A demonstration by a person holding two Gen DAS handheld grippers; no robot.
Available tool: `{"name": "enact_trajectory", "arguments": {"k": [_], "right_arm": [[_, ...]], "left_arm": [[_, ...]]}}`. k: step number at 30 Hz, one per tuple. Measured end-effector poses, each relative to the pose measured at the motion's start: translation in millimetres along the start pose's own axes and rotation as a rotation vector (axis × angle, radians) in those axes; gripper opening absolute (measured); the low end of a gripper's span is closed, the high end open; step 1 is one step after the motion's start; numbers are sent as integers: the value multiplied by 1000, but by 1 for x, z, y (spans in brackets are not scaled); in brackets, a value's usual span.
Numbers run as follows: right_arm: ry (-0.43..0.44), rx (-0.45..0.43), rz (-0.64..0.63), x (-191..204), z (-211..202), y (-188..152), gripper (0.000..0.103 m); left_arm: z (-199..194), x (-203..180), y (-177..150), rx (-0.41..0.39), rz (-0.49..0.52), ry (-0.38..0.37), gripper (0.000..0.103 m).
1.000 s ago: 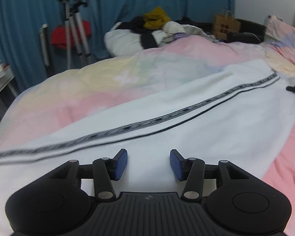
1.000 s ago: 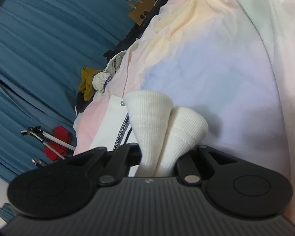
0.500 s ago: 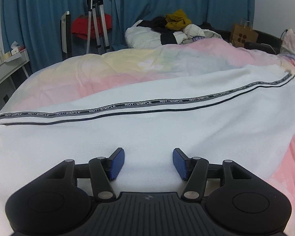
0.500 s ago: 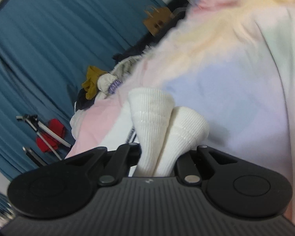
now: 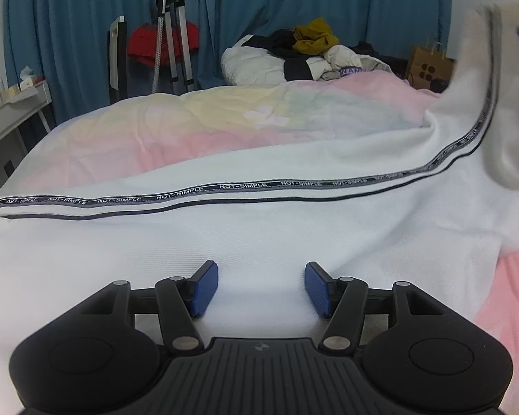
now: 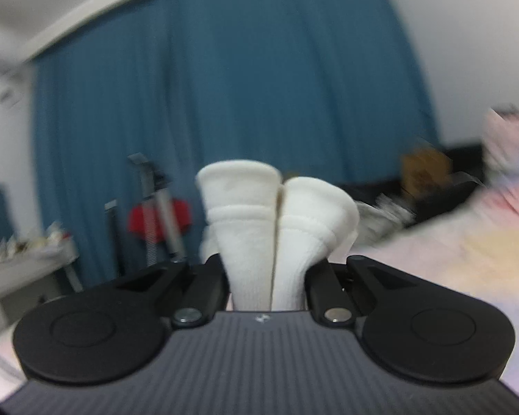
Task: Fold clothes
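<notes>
A white garment [image 5: 259, 242] with a black lettered stripe [image 5: 225, 188] lies spread across the bed. My left gripper [image 5: 261, 288] is open just above its near part, blue pads [image 5: 204, 287] apart and empty. My right gripper [image 6: 268, 276] is shut on the garment's two white ribbed cuffs [image 6: 276, 221], bunched between the jaws and held up in the air. In the left wrist view the garment's right end [image 5: 494, 103] rises off the bed, blurred.
The bed has a pastel pink and yellow duvet [image 5: 225, 117]. A pile of clothes [image 5: 308, 52] sits at its far end. A tripod [image 5: 173, 34], a red item, a white desk [image 5: 10, 103], a paper bag [image 5: 429, 65] and blue curtains stand behind.
My right gripper has lifted and swung up with the cuffs, from facing the duvet to facing the curtains. The garment's right end has risen off the bed. My left gripper stays open.
</notes>
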State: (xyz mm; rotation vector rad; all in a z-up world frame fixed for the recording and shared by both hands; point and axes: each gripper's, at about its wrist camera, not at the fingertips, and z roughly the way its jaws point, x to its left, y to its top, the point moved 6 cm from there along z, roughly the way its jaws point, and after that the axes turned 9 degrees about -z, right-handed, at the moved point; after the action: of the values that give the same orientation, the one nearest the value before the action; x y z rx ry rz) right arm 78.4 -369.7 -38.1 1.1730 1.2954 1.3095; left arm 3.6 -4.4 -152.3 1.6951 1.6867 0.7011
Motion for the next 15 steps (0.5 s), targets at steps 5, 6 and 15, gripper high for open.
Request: {"name": "enact_trajectory", "arguments": {"k": [5, 6, 15], "right_arm": [[168, 115, -171, 102, -3, -36, 10], [203, 159, -190, 121, -4, -50, 10], [259, 449, -439, 196, -4, -143, 11]], "left_arm": [[-24, 26, 14, -21, -131, -29, 59], [-30, 32, 18, -27, -161, -35, 60], [-48, 62, 33, -31, -309, -119, 62]]}}
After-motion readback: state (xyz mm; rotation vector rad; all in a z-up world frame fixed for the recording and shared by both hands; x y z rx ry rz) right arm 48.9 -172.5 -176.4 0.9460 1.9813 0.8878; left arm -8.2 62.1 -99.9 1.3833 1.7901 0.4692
